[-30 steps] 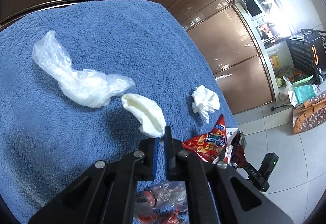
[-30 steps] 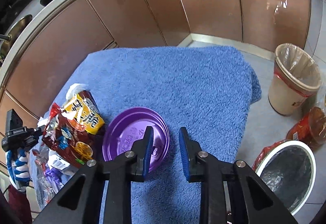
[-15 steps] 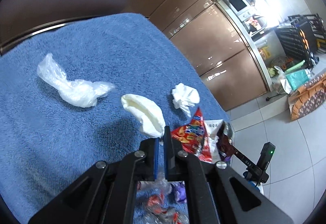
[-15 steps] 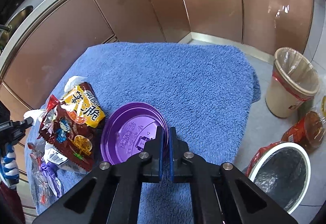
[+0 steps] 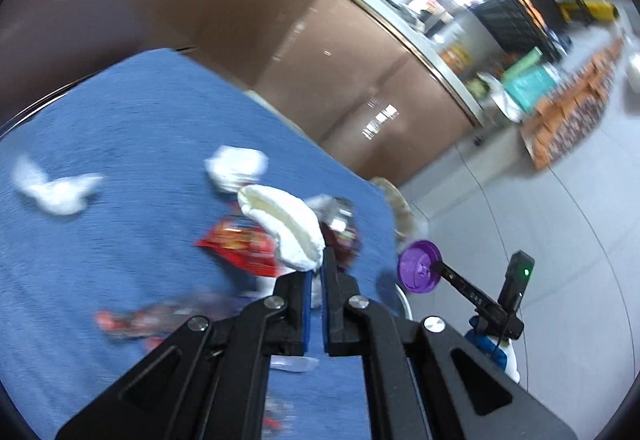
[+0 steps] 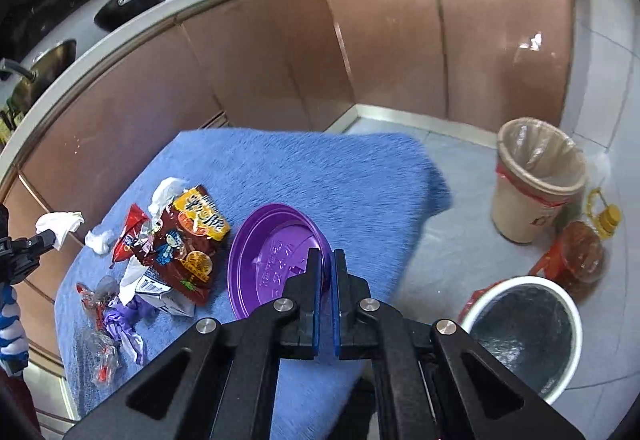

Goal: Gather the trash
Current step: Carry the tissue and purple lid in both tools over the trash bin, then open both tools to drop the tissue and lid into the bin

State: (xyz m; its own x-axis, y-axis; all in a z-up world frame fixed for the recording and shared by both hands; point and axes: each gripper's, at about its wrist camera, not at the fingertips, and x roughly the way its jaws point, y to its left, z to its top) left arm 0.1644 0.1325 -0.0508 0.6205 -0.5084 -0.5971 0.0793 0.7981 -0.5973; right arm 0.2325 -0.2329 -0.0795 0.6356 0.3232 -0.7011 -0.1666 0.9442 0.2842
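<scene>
Between the right gripper's (image 6: 327, 264) closed jaws sits the near rim of a round purple plastic lid (image 6: 276, 256), lifted off the blue towel (image 6: 304, 168). It looks light and stiff, slick at the edge, so a rim pinch could slip. Ahead of the left gripper (image 5: 317, 266), a soft crumpled white tissue (image 5: 280, 224) hangs pinched; it should crush easily. The white-rimmed lined bin (image 6: 524, 328) waits to the right gripper's right.
</scene>
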